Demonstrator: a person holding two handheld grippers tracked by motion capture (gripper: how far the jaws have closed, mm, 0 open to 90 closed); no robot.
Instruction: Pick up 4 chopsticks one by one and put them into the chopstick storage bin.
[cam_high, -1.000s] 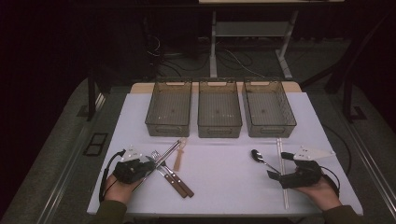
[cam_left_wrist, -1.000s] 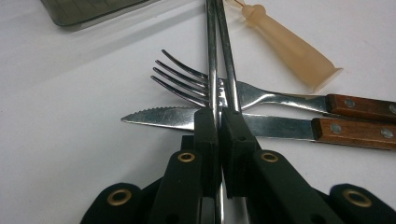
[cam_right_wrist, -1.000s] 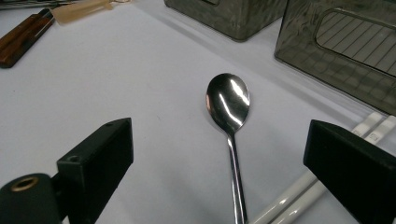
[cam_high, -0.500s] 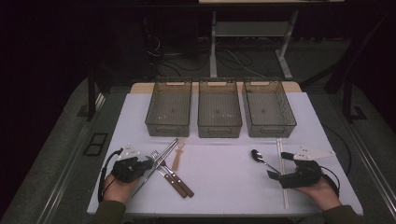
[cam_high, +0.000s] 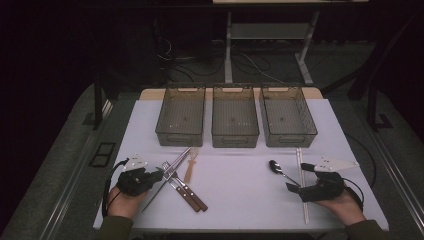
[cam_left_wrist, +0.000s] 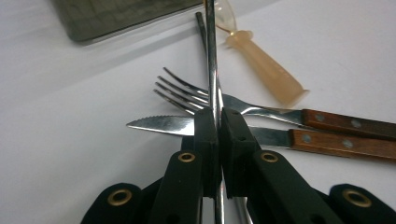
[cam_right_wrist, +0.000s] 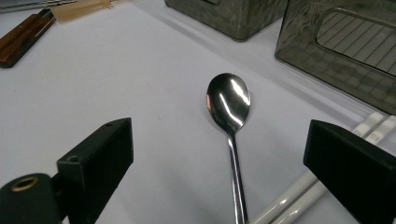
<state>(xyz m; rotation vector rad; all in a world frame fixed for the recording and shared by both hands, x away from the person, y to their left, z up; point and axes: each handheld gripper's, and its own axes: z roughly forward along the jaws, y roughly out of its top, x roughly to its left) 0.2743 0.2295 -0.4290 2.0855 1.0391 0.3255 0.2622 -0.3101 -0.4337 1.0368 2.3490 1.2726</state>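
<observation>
Left hand-held gripper (cam_left_wrist: 217, 122) is what we note first: in its own view the two black jaws stand pressed together on a thin steel rod (cam_left_wrist: 211, 56), which runs up between the pads and away from the camera. In the high view the same left hand-held gripper (cam_high: 159, 175) sits at the near left of the white bench (cam_high: 240, 200), with the steel rod (cam_high: 175, 162) slanting from the jaw tips toward the trays. We cannot tell whether the rod is one stick or a pair.

Just beyond the jaws we record a steak knife (cam_left_wrist: 163, 125) with a serrated blade and wooden handle, and a fork (cam_left_wrist: 187, 91) with a matching wooden handle, lying side by side on the bench; the rod crosses over both. Farther off lies a pale plastic utensil (cam_left_wrist: 266, 70), near the rod.

Right hand-held gripper (cam_right_wrist: 217, 154), at the near right, has its jaws wide apart and holds nothing. Between them, on the bench, lies a steel spoon (cam_right_wrist: 229, 105), bowl pointing away, touching neither pad. White chopsticks (cam_right_wrist: 299, 196) lie just beside the spoon's handle.

At the far side we log three grey wire trays (cam_high: 235, 122) in a row.
</observation>
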